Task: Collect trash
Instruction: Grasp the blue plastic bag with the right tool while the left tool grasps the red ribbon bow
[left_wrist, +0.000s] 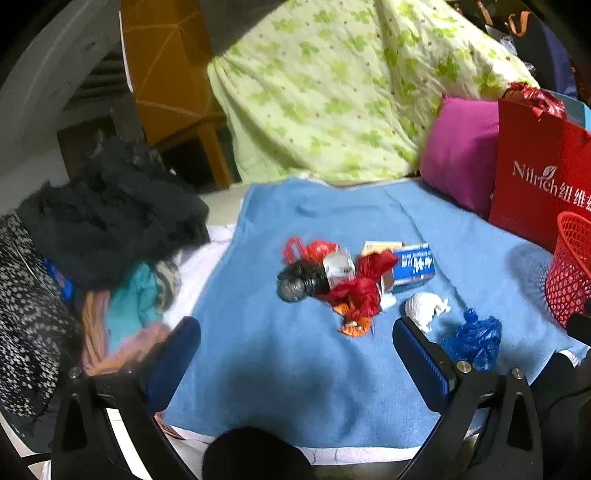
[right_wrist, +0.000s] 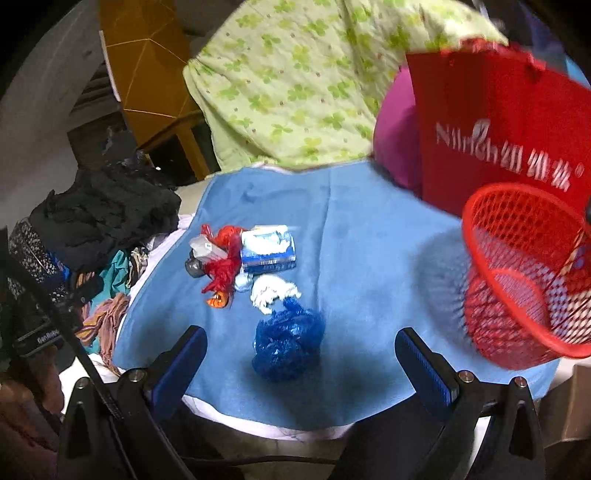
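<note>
Trash lies on a blue towel (left_wrist: 314, 354) (right_wrist: 369, 240): a crumpled blue plastic bag (left_wrist: 472, 338) (right_wrist: 288, 347), a white paper wad (left_wrist: 424, 306) (right_wrist: 271, 293), red plastic wrappers (left_wrist: 364, 288) (right_wrist: 225, 267), a dark crumpled bag (left_wrist: 299, 282), a silver carton (left_wrist: 338, 267) and a blue box (left_wrist: 413, 267) (right_wrist: 267, 249). A red mesh basket (right_wrist: 524, 273) (left_wrist: 570, 273) stands at the right. My left gripper (left_wrist: 295, 332) is open and empty above the towel. My right gripper (right_wrist: 301, 345) is open, with the blue bag between its fingers but untouched.
A pile of dark and coloured clothes (left_wrist: 96, 236) (right_wrist: 96, 229) lies left of the towel. A red paper gift bag (left_wrist: 535, 173) (right_wrist: 495, 129), a magenta cushion (left_wrist: 458, 158) and a green flowered quilt (left_wrist: 332, 88) stand behind.
</note>
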